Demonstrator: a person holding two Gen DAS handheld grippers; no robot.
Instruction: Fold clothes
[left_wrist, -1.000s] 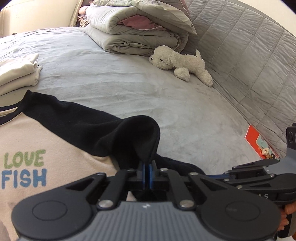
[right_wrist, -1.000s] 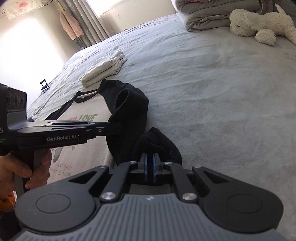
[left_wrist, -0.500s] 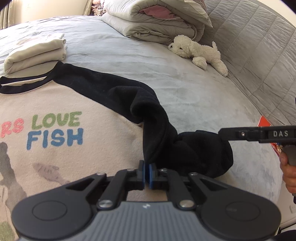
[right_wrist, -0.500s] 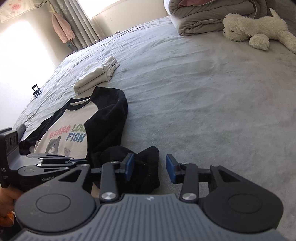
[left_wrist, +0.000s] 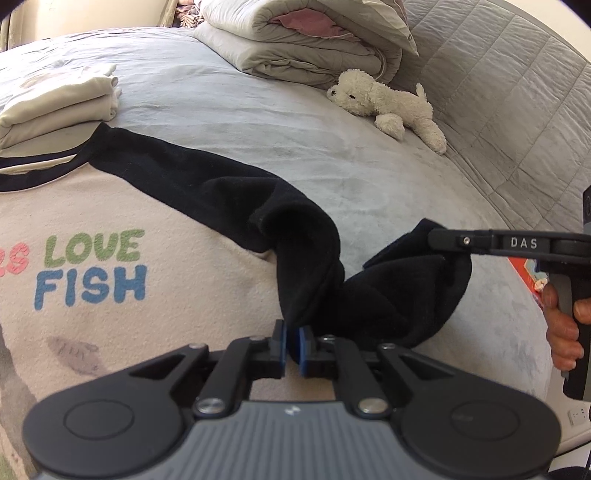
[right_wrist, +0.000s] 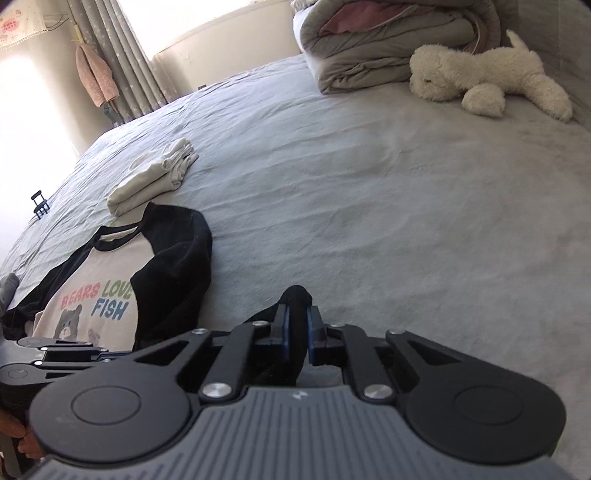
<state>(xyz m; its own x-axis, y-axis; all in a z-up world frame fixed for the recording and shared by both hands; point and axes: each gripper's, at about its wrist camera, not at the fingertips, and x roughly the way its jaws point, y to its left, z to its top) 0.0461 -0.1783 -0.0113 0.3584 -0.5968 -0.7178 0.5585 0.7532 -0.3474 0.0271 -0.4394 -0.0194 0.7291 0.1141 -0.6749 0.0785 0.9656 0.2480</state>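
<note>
1. While the shirt (left_wrist: 92, 295) lay flat on the bed (left_wrist: 258, 110) across the left half of the left wrist frame, its black sleeve (left_wrist: 295, 251) ran from the upper left down to the lower centre, straight into the left gripper (left_wrist: 292, 345).
2. The left gripper was clamped on the sleeve, the blue pads (left_wrist: 280, 343) pressed against a pinch of black cloth.
3. The sleeve's cuff end (left_wrist: 406, 295) spread to the right of that pinch, at centre right of the frame, under the right gripper (left_wrist: 436, 236), which came in from the right edge with a hand (left_wrist: 561, 325) on its grip.
4. In the right wrist frame, the right gripper (right_wrist: 296, 334) at lower centre was closed on a fold of black sleeve (right_wrist: 295, 299) that stood up between its pads.
5. The shirt's body (right_wrist: 107, 291) sat at lower left of that frame, just beside the gripper, with the left gripper (right_wrist: 55, 356) at the left edge.
6. One shirt was being worked, and two grippers held its one sleeve.
7. One pile of folded pale clothes (right_wrist: 155, 177) lay at the shirt's collar, upper left.
8. One white plush toy (right_wrist: 487, 77) lay at upper right, touching one folded duvet (right_wrist: 388, 40).
9. One red card (left_wrist: 528, 273) showed at the right edge of the left wrist frame.
</note>
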